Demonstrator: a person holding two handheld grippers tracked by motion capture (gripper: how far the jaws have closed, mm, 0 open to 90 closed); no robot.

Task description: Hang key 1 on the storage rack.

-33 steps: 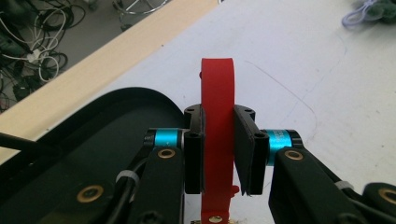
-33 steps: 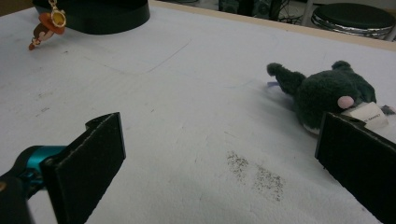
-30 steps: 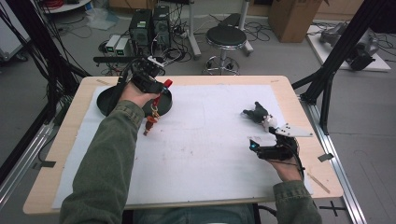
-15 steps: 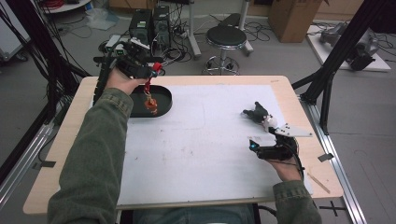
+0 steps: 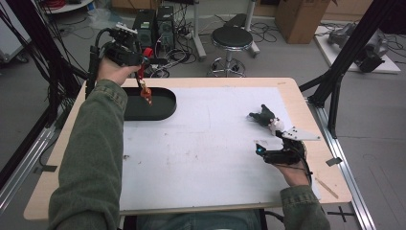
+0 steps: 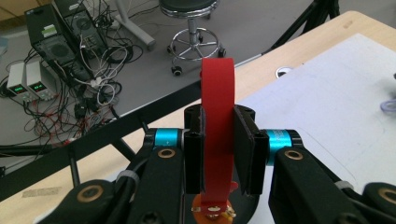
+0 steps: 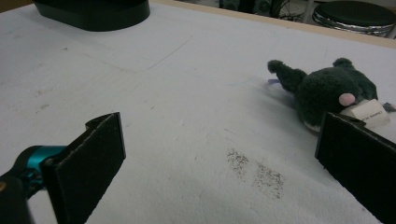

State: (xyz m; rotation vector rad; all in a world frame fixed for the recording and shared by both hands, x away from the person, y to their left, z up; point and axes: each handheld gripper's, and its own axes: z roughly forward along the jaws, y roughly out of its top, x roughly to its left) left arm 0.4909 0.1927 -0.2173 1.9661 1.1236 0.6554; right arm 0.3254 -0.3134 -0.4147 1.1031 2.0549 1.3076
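The left claw has lifted away from the tabletop and swung toward eleven o'clock, past the far edge of the black tray. Its jaws are clamped on a red strap, and an orange charm dangles from that strap, now hanging in the air above the tray rather than low beside it as it was a second ago. By my reading the charm has been picked up and is being carried, with no set-down begun yet; where it is headed I cannot tell.

The tray sits at ten o'clock on the white mat; the part of its floor that shows looks bare.

The right claw rests at four o'clock, jaws spread wide with nothing between them. A dark plush toy lies just beyond it, toward two o'clock, untouched.
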